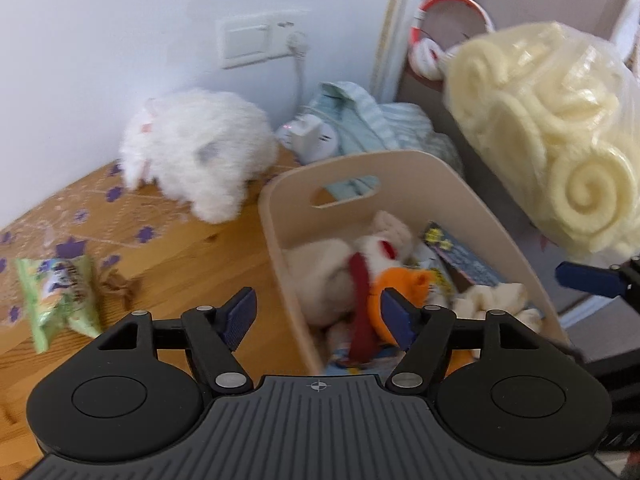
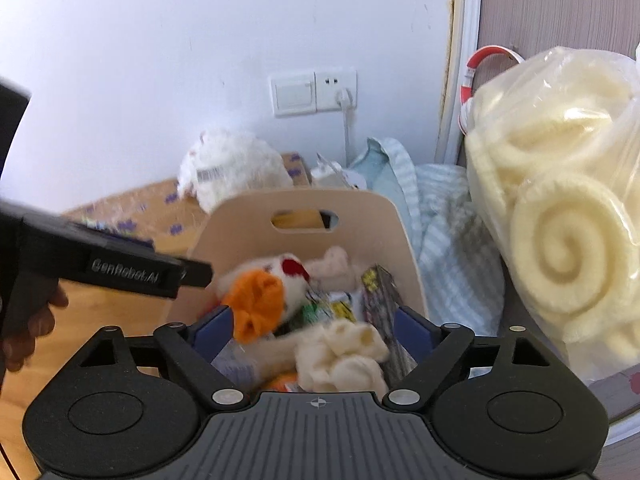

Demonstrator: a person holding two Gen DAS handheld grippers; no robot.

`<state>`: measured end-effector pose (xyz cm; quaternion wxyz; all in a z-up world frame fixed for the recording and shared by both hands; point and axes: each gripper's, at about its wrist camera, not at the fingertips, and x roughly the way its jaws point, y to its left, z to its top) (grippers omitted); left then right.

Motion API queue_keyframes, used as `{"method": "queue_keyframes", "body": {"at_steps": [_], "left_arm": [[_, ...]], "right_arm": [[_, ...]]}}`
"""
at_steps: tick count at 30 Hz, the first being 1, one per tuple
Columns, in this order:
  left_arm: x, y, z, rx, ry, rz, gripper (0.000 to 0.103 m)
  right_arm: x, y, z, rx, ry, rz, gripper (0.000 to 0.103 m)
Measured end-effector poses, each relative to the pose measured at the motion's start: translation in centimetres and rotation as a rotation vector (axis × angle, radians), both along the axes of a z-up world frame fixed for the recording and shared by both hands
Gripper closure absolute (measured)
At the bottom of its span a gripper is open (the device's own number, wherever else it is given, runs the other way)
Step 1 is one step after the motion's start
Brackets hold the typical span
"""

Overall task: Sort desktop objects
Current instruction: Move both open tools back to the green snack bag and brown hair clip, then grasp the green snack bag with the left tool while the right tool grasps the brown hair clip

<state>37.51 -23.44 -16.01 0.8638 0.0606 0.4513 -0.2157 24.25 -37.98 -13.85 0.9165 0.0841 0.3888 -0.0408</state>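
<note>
A beige wooden bin with a handle slot stands on the wooden table and holds a plush toy with an orange part, snack packets and a cream plush. My left gripper is open and empty, over the bin's left wall. My right gripper is open and empty, just above the bin's contents. A white fluffy plush lies behind the bin. A green snack packet lies at the left on the table.
A clear bag of cream spiral rolls hangs close at the right. Striped light-blue cloth and a white power adapter lie behind the bin. A wall socket and red-white headphones are at the back.
</note>
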Motion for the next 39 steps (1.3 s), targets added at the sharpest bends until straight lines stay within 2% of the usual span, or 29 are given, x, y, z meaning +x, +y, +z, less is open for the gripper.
{"method": "queue_keyframes", "body": {"at_steps": [5,8,15,20,25,31,33,39], "left_arm": [[1.3,5.2,0.3,-0.018,0.013,0.118,0.031],[2.0,8.5,0.4,0.0,0.005,0.179,0.03],[4.1,15.8,-0.1,0.037,0.024,0.287,0.029],[6.0,19.5,-1.1,0.058,0.04,0.333,0.029],[8.1,21.7,-2.8,0.093,0.061,0.348,0.029],[10.5,23.4,-5.2,0.096,0.095,0.36,0.029],[11.1,23.9,-6.1,0.083,0.112,0.365,0.029],[12.7,24.1,-7.4,-0.019,0.132,0.349,0.027]], "right_arm": [[2.3,2.5,0.6,0.057,-0.02,0.006,0.008],[4.0,4.7,0.7,0.075,-0.026,0.03,0.005],[9.1,10.6,0.0,0.035,-0.018,0.136,0.0],[13.2,14.3,-1.8,0.007,-0.009,0.211,0.0],[16.9,17.0,-4.6,-0.001,0.044,0.284,0.0],[20.0,20.0,-8.0,-0.084,0.105,0.383,0.0],[20.9,20.9,-8.9,-0.117,0.124,0.432,0.0],[23.2,22.6,-11.4,-0.205,0.164,0.529,0.0]]}}
